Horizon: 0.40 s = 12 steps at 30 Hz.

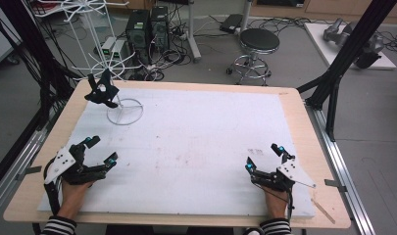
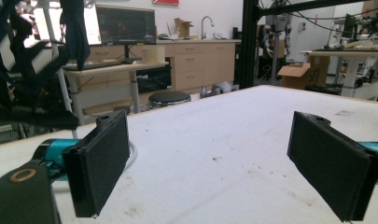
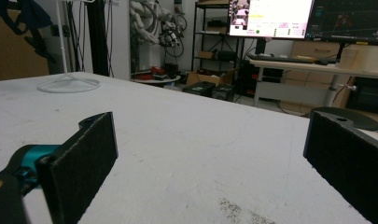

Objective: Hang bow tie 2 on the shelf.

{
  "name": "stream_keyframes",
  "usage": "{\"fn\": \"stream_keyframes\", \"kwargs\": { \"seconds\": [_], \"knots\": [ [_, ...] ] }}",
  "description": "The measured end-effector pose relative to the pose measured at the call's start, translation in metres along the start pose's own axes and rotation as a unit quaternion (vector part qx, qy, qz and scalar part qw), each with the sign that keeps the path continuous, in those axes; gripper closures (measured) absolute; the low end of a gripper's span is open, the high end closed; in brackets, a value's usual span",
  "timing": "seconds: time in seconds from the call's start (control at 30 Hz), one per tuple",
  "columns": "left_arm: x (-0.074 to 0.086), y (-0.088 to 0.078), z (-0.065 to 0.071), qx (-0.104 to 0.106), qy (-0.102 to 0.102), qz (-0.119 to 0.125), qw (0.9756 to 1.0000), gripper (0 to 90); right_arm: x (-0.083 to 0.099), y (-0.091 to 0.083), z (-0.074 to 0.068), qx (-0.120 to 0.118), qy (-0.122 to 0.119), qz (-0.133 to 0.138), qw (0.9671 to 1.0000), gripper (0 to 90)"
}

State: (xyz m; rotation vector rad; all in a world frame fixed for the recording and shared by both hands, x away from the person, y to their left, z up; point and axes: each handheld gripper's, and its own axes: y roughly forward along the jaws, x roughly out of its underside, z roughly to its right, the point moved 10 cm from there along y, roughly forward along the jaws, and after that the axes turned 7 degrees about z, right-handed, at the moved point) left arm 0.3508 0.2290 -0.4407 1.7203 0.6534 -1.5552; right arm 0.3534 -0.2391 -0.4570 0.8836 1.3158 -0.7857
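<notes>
Both your tools, left tool point(image 1: 101, 151) and right tool point(image 1: 264, 156), rest wide open and empty on the worktop point(image 1: 196, 142); you haven't started. Next, reach the left one forward toward the black garment point(image 1: 103, 90) on the rack point(image 1: 118, 103).

A white sheet point(image 1: 186, 142) lies on the table point(image 1: 304, 147) and covers most of it. At the sheet's far left corner stands a wire rack point(image 1: 100, 58) on a ring base, a small garment point(image 1: 102, 90) hanging on it. The left gripper point(image 1: 100, 150) rests at the near left of the sheet, the right gripper point(image 1: 264, 156) at the near right, well apart. Beyond the table's far edge a stool point(image 1: 259, 41) stands on the floor
</notes>
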Motion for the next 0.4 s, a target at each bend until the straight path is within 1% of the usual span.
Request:
{"fn": "stream_keyframes", "kwargs": {
  "seconds": [0.17,0.2,0.27,0.33,0.4],
  "knots": [
    [0.0109,0.0004,-0.0003,-0.007,-0.006,-0.006,0.9999,13.4,0.0000,0.0001,-0.0001,0.000,0.000,0.000,1.0000,2.2],
    [0.0101,0.0003,-0.0004,-0.009,-0.004,-0.003,0.9999,13.4,0.0000,0.0001,-0.0001,0.001,-0.001,0.000,1.0000,2.2],
    [0.0100,-0.0001,-0.0006,-0.010,-0.008,-0.001,0.9999,13.4,-0.0002,0.0001,0.0000,0.002,-0.003,0.001,1.0000,2.2],
    [0.0097,-0.0006,-0.0011,-0.012,-0.008,0.001,0.9999,13.4,-0.0005,0.0004,0.0003,0.002,-0.010,0.002,0.9999,2.2],
    [0.0096,-0.0008,-0.0008,-0.015,-0.003,0.002,0.9999,13.4,0.0002,0.0000,-0.0008,0.003,-0.007,-0.002,1.0000,2.2]
  ]
}}
